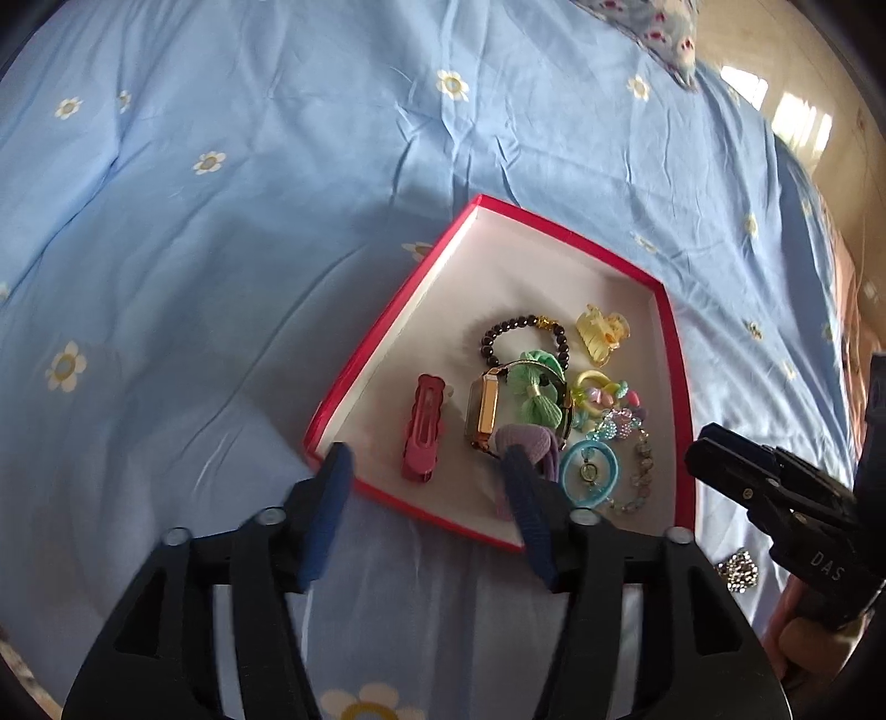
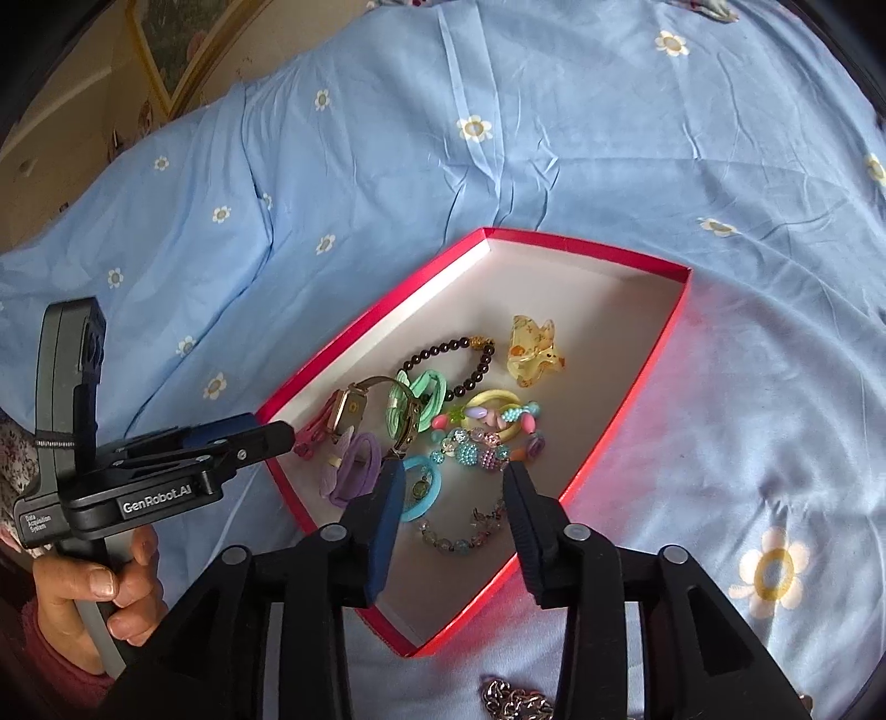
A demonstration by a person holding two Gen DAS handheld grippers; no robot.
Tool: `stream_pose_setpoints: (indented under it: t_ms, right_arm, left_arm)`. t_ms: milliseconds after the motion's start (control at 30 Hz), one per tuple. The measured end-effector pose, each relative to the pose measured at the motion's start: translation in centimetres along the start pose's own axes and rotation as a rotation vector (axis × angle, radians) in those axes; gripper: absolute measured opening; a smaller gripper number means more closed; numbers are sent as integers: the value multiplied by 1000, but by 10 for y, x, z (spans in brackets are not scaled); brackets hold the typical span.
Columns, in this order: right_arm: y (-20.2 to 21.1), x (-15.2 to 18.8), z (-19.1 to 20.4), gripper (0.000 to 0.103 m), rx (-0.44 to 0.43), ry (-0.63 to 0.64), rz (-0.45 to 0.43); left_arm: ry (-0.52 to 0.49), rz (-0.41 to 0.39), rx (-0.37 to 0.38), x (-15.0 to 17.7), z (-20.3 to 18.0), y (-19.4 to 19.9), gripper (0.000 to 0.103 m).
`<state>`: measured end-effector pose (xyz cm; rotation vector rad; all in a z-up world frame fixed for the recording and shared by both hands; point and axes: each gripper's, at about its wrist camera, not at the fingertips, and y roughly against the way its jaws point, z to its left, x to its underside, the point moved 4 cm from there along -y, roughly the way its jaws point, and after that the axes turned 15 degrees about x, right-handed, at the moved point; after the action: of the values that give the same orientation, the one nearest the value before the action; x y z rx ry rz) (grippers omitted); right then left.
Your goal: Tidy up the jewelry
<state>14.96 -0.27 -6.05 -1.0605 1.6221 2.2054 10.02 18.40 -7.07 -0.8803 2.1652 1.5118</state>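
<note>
Silver chain [image 2: 512, 700] lies on the bed just near of the right gripper [image 2: 451, 487] — wide, empty; left gripper [image 1: 426, 465] wide too — farther off.

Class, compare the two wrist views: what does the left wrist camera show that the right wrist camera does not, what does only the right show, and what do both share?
Only the left wrist view shows the left gripper open from behind, and bright window light on the floor beyond the bed.

Only the right wrist view shows the hand holding the left gripper's handle, a framed picture, and the right gripper open over the box.

Both show the red box, the yellow claw clip, the black bead bracelet, the blue floral bedsheet and a silver chain outside the box.
</note>
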Motion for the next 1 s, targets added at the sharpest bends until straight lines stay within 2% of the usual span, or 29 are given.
stream_pose_setpoints:
  t_ms: [67,200,267,367,500,633,833,900,967,1000]
  right_arm:
    - [5,2,-3,48,0,-26,-28]
    - [11,9,-3,51,-22,-62,-55]
    - [15,12,-4,62,-31,-67,-65]
    - [20,14,-6,71,-38,-83,-86]
    - [29,17,-9,75,-45,-98,-105]
    - [34,25,-9,77,-53,-104,-109]
    - [39,41,-8,83,-74,-103,-105]
    - [42,46,-8,91,-84,-105,-113]
    - [46,50,-9,103,-78,-107,-129]
    - [49,52,-9,103,-85,-106,-140]
  left_arm:
    - [22,-22,13,5,0,5,67]
    - [67,-50,42,16,1,14,70]
    - [85,-71,52,21,1,21,74]
    - [110,-107,61,29,1,32,80]
    - [144,-135,65,41,5,43,87]
    - [168,-140,64,51,7,47,88]
    - [154,-137,36,71,2,50,91]
    - [148,-133,30,78,-2,50,91]
    - [132,-135,15,84,-5,50,93]
    - [120,-136,1,86,-7,51,94]
